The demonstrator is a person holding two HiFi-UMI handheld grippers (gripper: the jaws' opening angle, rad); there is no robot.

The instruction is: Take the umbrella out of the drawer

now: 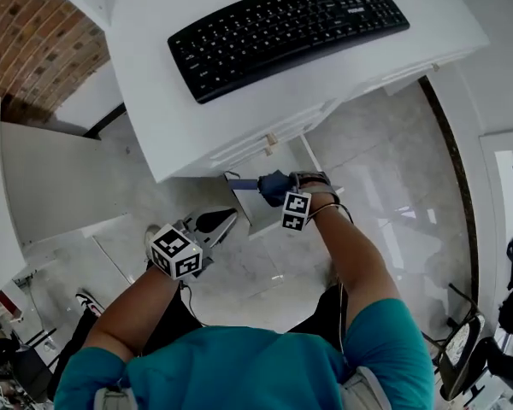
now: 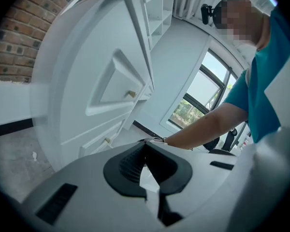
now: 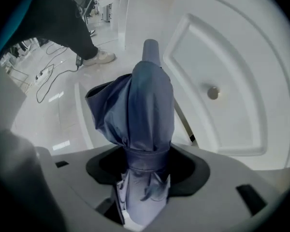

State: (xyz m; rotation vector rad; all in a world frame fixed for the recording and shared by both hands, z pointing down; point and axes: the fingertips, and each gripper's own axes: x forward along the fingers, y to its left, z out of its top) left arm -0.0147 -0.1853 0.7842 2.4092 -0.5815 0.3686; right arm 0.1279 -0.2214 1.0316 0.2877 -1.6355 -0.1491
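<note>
My right gripper [image 1: 280, 196] is shut on a folded blue umbrella [image 1: 272, 184], held under the front edge of the white desk [image 1: 154, 101]. In the right gripper view the umbrella [image 3: 145, 105] sticks out from between the jaws of that gripper [image 3: 145, 166], handle end away from the camera. Beneath it lies the open white drawer [image 1: 244, 213], whose rim [image 3: 82, 112] shows below the umbrella. My left gripper [image 1: 223, 220] hangs to the lower left, shut and holding nothing. In its own view the left gripper [image 2: 145, 143] has its tips together.
A black keyboard [image 1: 286, 28] lies on the desk. Closed drawer fronts with small knobs [image 3: 212, 93] face me. A white panel [image 1: 43, 186] stands at the left before a brick wall [image 1: 26, 32]. Cables [image 3: 48, 81] run over the pale floor, and a chair [image 1: 462, 357] is at the lower right.
</note>
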